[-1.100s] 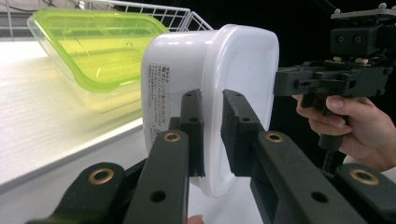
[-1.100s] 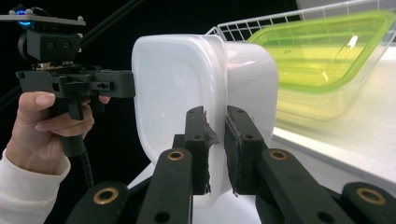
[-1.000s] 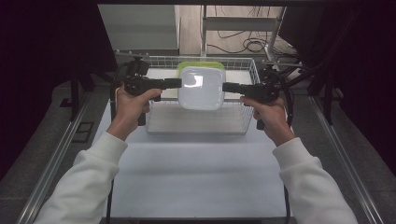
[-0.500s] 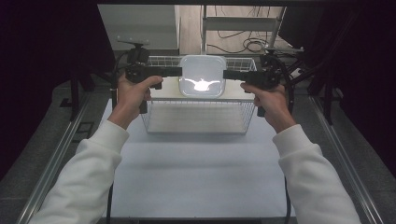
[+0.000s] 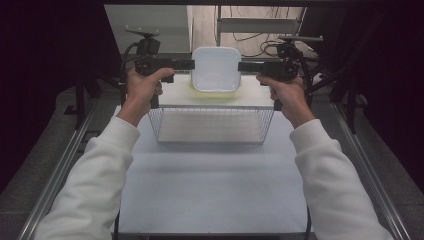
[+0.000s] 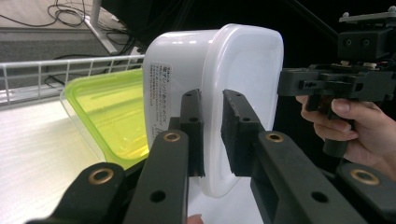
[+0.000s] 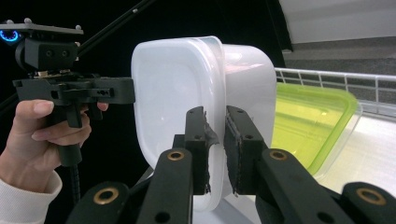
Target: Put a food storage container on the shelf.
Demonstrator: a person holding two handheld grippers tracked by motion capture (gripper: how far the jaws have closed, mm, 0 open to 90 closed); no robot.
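Left gripper [image 6: 212,135]: its two black jaws are pinching the rim of the white plastic container [image 6: 210,93], one jaw on the walled side, the other on the open side.
Right gripper [image 7: 215,149]: its jaws are clamping the opposite rim of the same container [image 7: 187,116] in the same way.
Left hand [image 5: 142,87]: it is wrapping the gripper's handle, with the forearm in a white sleeve [image 5: 95,185] coming up from the lower left of the high view.
Right hand [image 5: 285,92]: it is gripping the other handle in mirror fashion.
Container position: it is hanging in the air between the two grippers, above the far edge of the wire basket [image 5: 212,125], touching nothing but the jaws.
Container orientation: it is standing on edge, tilted upright, with its flat rounded-square face turned toward the person; its printed label [image 6: 156,100] is showing on the side wall in the left gripper view.
Long axis: the face is looking nearly square, so I cannot tell.
Green lid [image 6: 109,112]: a translucent yellow-green lidded tray is lying flat just behind and below the container, near the basket's far rail.
Table [image 5: 215,190]: its white surface is carrying the basket.
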